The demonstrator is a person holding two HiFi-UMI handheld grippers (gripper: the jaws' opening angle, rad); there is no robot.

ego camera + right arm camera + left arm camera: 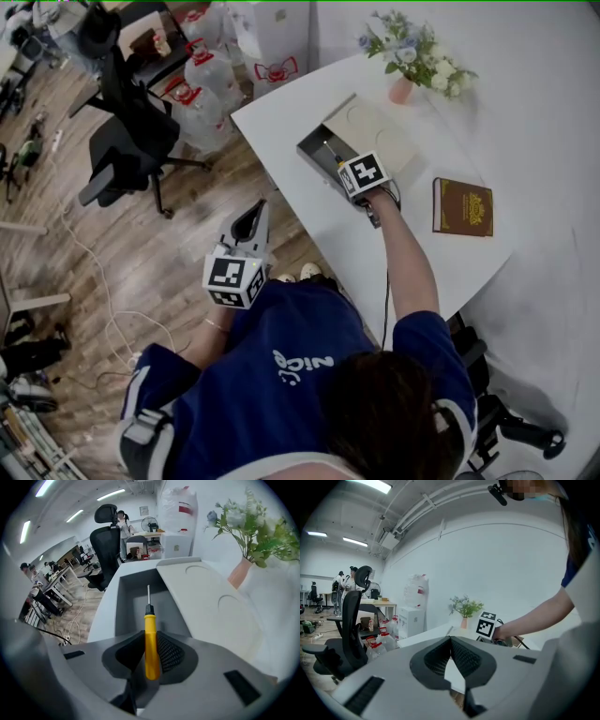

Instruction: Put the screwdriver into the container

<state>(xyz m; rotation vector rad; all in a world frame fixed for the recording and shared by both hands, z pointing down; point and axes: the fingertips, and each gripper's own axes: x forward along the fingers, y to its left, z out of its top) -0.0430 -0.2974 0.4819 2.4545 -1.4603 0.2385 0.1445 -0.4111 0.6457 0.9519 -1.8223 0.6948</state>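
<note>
I see the screwdriver (150,620) — yellow handle, black collar, thin steel shaft — clamped by its handle in my right gripper (151,638), shaft pointing to 12 o'clock over the container (123,603). That's a grey oblong box on the white table, open on this side, its pale lid (206,597) lying across the part toward 2 o'clock.

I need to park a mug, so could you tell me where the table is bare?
Bare: the table corner left of the container, and between book and flowers. Crowded: the container's open end, where the right gripper holds the screwdriver.
</note>
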